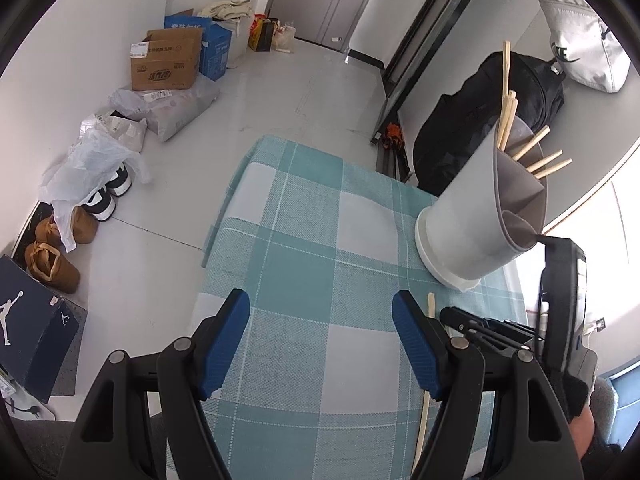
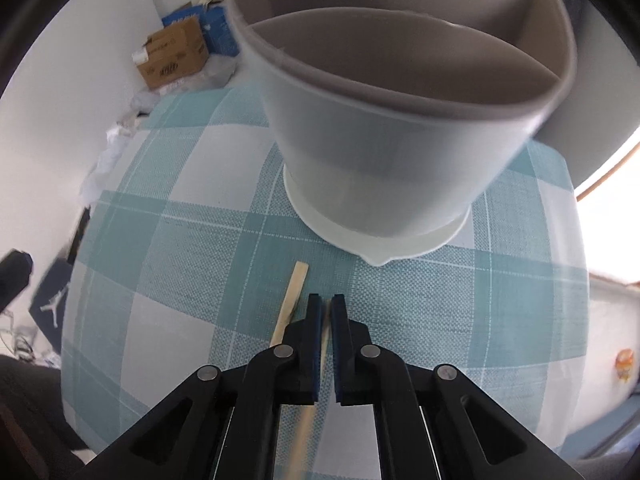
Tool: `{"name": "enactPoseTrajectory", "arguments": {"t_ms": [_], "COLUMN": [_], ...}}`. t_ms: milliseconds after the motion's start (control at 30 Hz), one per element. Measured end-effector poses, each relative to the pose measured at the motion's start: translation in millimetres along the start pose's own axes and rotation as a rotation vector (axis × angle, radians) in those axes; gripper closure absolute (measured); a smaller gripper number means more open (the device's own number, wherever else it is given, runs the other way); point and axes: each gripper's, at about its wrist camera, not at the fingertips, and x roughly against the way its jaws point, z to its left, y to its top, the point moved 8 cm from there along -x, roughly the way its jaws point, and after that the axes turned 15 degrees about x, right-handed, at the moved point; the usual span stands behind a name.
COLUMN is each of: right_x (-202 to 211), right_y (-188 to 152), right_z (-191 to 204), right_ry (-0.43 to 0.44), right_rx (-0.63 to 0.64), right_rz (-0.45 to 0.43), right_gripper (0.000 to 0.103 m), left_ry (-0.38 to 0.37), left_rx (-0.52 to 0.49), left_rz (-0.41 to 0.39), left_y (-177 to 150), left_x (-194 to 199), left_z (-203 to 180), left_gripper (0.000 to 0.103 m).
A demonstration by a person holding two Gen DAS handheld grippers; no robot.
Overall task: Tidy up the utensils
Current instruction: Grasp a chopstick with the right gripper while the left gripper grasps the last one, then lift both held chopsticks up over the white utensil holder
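Note:
A grey utensil holder (image 1: 476, 216) with inner dividers stands on the checked tablecloth (image 1: 304, 240) at the right, with several wooden chopsticks (image 1: 532, 156) sticking out of it. My left gripper (image 1: 320, 340) is open and empty above the cloth. My right gripper (image 2: 326, 308) is shut on a chopstick (image 2: 325, 334) just in front of the holder (image 2: 400, 120). Another chopstick (image 2: 290, 304) lies on the cloth to its left; it also shows in the left wrist view (image 1: 431, 306) beside my right gripper (image 1: 480, 324).
The table stands in a room with a grey floor. Cardboard boxes (image 1: 168, 60), bags and shoes (image 1: 56, 248) line the left wall. A black bag (image 1: 480, 120) sits behind the holder. The table edge (image 1: 224, 200) drops off at the left.

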Motion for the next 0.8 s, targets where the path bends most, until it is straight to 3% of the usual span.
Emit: {"name": "enactPoseTrajectory", "arguments": {"t_ms": [500, 800], "right_x": [84.2, 132.2], "right_y": [-15.0, -23.0], "right_z": [-71.9, -100.2], "right_ry": [0.233, 0.325], "right_rx": [-0.281, -0.311], "right_rz": [-0.295, -0.435], "right_gripper": [0.101, 0.101], "left_ry": [0.05, 0.083], "left_rx": [-0.187, -0.281], "left_rz": [0.107, 0.152], "left_y": [-40.4, -54.6], "left_x": [-27.9, -46.5], "left_z": [-46.5, -75.6], "left_gripper": [0.033, 0.033]}}
